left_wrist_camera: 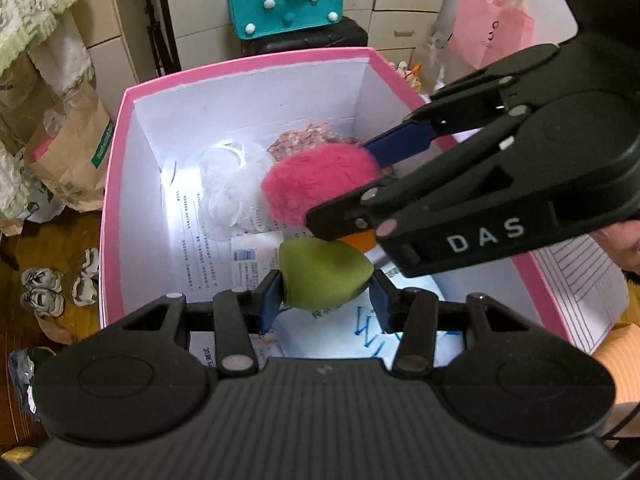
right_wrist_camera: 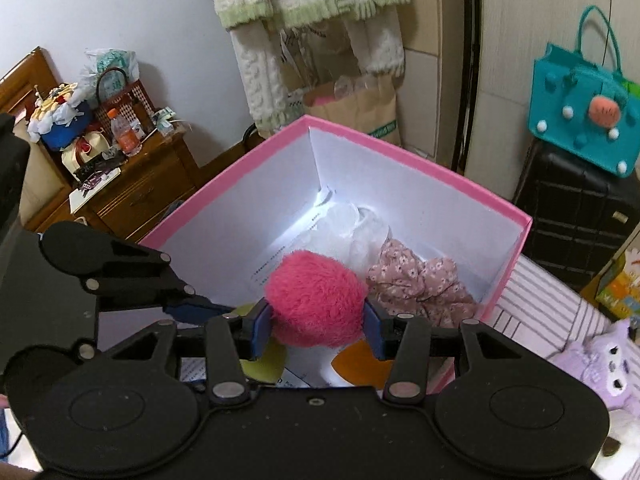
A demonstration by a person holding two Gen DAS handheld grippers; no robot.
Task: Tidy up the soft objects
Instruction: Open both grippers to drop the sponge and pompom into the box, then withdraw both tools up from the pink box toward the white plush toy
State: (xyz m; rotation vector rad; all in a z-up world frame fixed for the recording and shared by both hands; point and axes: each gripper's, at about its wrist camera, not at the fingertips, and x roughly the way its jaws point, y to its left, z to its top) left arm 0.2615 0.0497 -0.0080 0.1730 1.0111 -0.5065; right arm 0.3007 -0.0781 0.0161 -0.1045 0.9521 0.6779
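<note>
while the green sponge was clamped by the left gripper and the pink pompom by the right gripper, a low, separate release into the pink box was judged best.

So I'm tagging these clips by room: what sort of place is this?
Most likely a bedroom at home. A fleecy garment hangs on the wall, a cluttered wooden cabinet stands beside it, and a purple plush toy lies on striped bedding.

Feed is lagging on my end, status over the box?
Left gripper shut on green sponge; right gripper shut on pink pompom. Both over pink box. White mesh puff, floral scrunchie already inside. Nothing blocking.
</note>
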